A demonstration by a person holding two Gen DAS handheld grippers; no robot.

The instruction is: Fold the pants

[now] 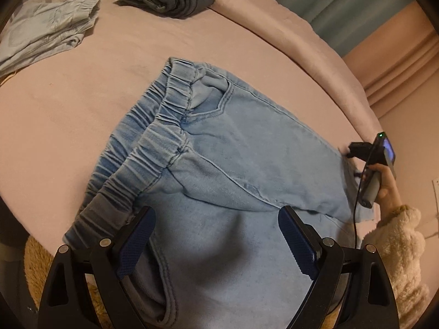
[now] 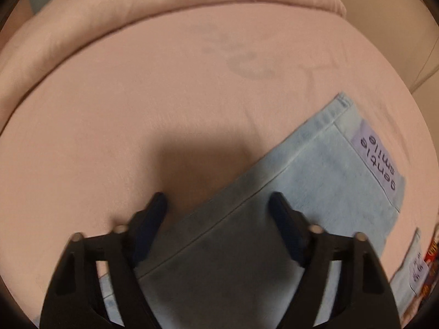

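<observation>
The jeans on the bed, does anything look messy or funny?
A little. The jeans lie crooked across the pink bed, and the stretchy waistband is bunched up. No rips or spills show.

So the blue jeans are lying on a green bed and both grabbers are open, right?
Nearly. The bed cover is pink, not green, as the left wrist view shows. The jeans do lie on it, and both the left gripper and the right gripper have their jaws open.

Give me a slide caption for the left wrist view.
Open left gripper hovers over light-blue jeans spread on a pink bed.
</observation>
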